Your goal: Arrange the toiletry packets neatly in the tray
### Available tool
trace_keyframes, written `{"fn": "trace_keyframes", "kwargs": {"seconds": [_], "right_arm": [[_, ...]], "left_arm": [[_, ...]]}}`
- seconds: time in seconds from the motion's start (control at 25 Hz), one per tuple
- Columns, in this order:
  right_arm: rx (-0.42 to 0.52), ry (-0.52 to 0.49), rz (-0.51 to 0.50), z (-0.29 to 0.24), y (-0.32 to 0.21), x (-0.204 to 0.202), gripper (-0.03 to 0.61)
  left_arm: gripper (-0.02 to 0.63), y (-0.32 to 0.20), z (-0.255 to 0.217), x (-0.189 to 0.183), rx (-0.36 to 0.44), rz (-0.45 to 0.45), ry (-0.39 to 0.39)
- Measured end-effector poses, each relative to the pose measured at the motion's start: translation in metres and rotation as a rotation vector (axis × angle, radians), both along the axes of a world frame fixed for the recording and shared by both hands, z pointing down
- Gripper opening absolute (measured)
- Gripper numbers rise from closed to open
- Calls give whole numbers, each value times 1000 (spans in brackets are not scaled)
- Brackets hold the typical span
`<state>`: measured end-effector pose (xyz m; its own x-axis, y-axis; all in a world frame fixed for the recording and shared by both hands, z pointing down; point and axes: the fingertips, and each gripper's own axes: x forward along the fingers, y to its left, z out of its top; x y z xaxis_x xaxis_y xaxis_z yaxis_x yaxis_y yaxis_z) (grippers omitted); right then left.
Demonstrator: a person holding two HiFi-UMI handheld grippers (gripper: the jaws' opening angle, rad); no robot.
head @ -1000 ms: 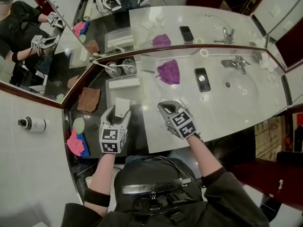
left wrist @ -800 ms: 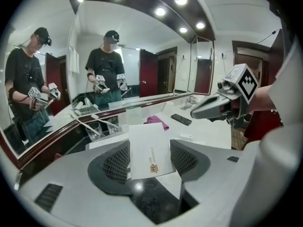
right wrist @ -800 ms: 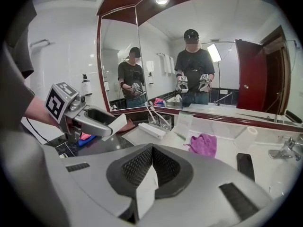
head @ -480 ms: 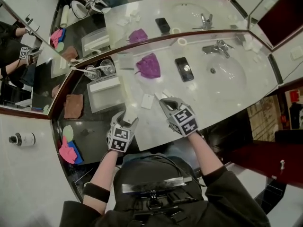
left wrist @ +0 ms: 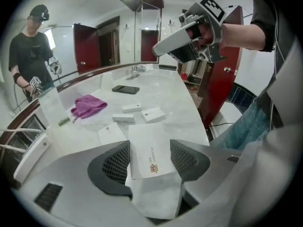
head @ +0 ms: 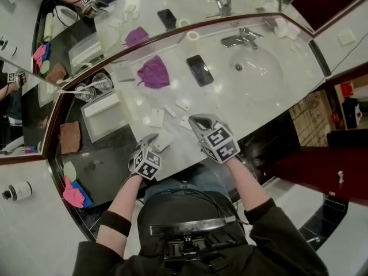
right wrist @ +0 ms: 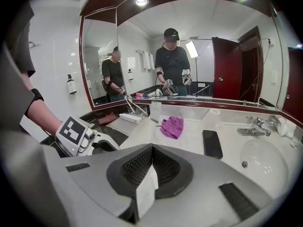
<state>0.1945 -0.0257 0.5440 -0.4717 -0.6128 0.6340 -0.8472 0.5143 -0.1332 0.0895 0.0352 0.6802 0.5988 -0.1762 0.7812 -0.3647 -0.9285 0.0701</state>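
Left tongs [head: 152, 142] are clamped on a white packet [left wrist: 150, 167], pads pinching its long edges. Right tongs [right wrist: 152, 162] are pressed together on what looks like a thin packet [right wrist: 146, 193], seen edge-on. More packets [head: 156, 117] lie loose on the counter [head: 230, 114] just ahead of both tongs. The tray [head: 112, 124] sits beyond the left tongs, off to their left.

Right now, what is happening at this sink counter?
A person works with two handheld tools. The left tool grips a logo-printed packet. The right tool is closed on a thin white packet. Other packets lie loose on the marble, and the tray stands at the person's left.
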Motion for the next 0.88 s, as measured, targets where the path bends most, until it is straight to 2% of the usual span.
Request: {"fn": "trace_keyframes", "kwargs": {"seconds": [0.16,0.68,0.76,0.88], "right_arm": [[-18,1,27,5,7,15,0],[-44,-1,90,20,29,48,1],[-46,-1,93,20,30,49,2],[-46,6,89,21,31,50,0]], "left_arm": [[264,7,19,19,-13,72,-24],[268,5,50,36,-76,62,-57],[277,5,53,34,-80,58,-61],[336,5,54,34,-75,57,-57]]}}
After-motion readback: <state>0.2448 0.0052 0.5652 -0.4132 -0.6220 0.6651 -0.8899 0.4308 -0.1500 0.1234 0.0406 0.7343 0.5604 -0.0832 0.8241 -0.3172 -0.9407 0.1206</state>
